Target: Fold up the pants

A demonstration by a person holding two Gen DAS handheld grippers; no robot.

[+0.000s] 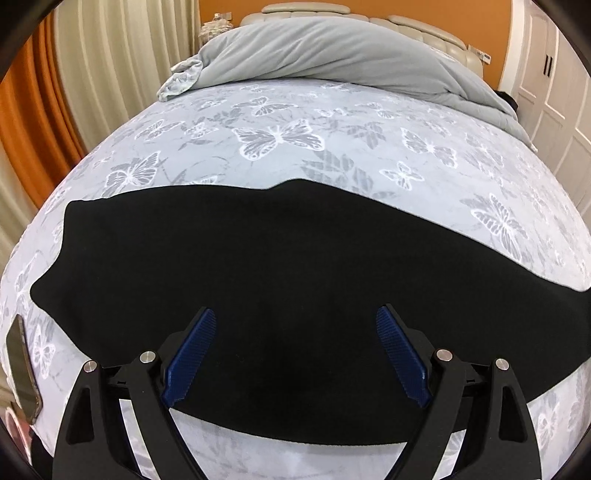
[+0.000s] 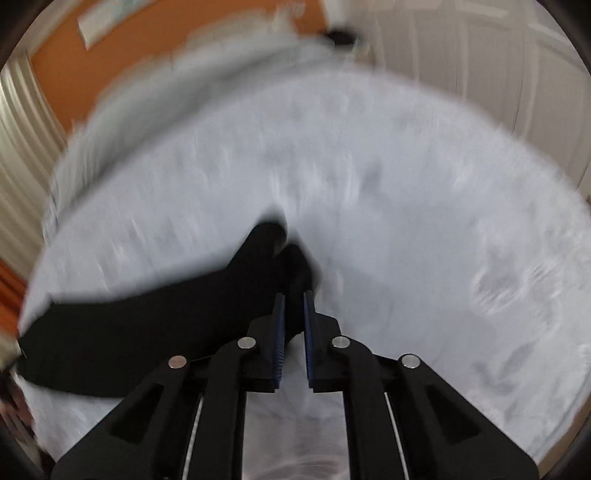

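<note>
Pants, black, lie lengthwise across the butterfly-print bed, seemingly halved leg on leg, while the left tongs hover released above them and the right tongs clench one end, leaving crosswise folds undone.

Bed: butterfly-print sheet – grey duvet heaped at its head
Behind bed: cream headboard, orange wall
Left of bed: cream and orange curtains
Right of bed: white panelled doors
</note>
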